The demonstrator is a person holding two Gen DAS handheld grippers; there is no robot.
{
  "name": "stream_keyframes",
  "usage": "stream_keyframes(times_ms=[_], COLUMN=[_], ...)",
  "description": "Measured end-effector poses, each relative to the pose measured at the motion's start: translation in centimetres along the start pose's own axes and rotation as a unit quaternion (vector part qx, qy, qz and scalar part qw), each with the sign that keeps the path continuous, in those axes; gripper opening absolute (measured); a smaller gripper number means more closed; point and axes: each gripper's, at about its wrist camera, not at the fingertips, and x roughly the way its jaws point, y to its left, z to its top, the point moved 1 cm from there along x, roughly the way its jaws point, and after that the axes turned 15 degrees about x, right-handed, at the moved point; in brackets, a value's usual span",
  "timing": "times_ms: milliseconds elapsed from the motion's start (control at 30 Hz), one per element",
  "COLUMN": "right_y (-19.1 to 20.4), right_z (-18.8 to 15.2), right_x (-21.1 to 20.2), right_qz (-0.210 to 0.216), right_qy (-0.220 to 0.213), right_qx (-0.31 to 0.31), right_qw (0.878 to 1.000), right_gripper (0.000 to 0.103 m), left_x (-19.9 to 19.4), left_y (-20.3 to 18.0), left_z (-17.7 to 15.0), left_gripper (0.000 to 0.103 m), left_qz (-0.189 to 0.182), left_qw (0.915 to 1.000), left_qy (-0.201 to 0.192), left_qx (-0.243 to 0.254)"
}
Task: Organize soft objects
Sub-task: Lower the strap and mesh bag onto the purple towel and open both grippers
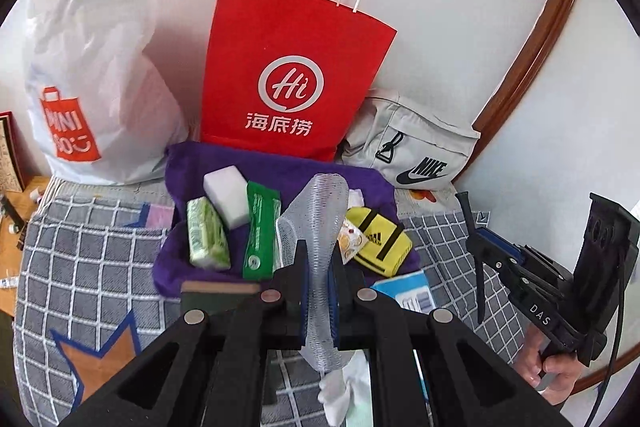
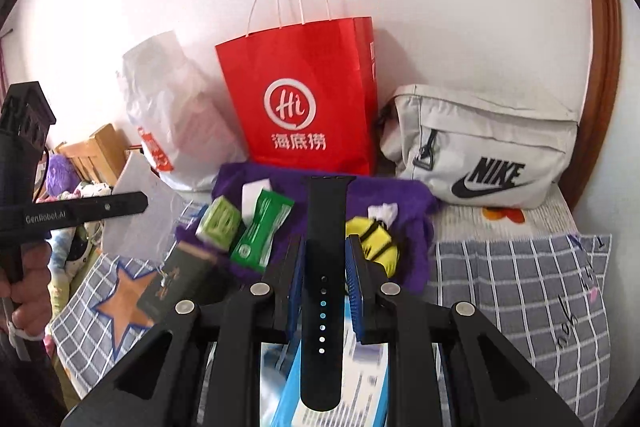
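Note:
My left gripper is shut on a clear mesh sleeve that stands up between its fingers above a purple cloth. On the cloth lie a white sponge, a green tissue pack, a green sachet and a yellow Adidas band. My right gripper is shut on a black watch strap, held upright over the cloth. The right gripper also shows at the right of the left wrist view, with the strap in it.
A red paper bag, a white Miniso plastic bag and a grey Nike pouch stand against the wall. A blue box and a dark box lie on the checked bedcover.

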Motion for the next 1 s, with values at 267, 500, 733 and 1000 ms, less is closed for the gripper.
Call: stream_keyframes(times_ms=[267, 500, 733, 1000], right_y=[0.0, -0.6, -1.7, -3.3], right_z=[2.4, 4.4, 4.9, 3.8], right_x=[4.2, 7.8, 11.3, 15.2], right_qz=[-0.004, 0.006, -0.002, -0.026], right_qy=[0.007, 0.021, 0.032, 0.072], right_qx=[-0.006, 0.012, 0.024, 0.013], right_qw=[1.000, 1.000, 0.999, 0.997], right_gripper=[0.020, 0.020, 0.020, 0.020], left_x=[4.0, 6.8, 10.1, 14.0], left_y=[0.6, 0.8, 2.1, 3.7], left_z=[2.0, 3.4, 3.1, 1.4], left_gripper=[0.008, 0.008, 0.008, 0.008], left_qz=[-0.022, -0.057, -0.106, -0.120], left_qw=[0.9998, 0.9983, 0.9939, 0.9909], left_qy=[0.003, 0.003, 0.009, 0.039], left_qx=[-0.002, -0.008, -0.031, -0.047])
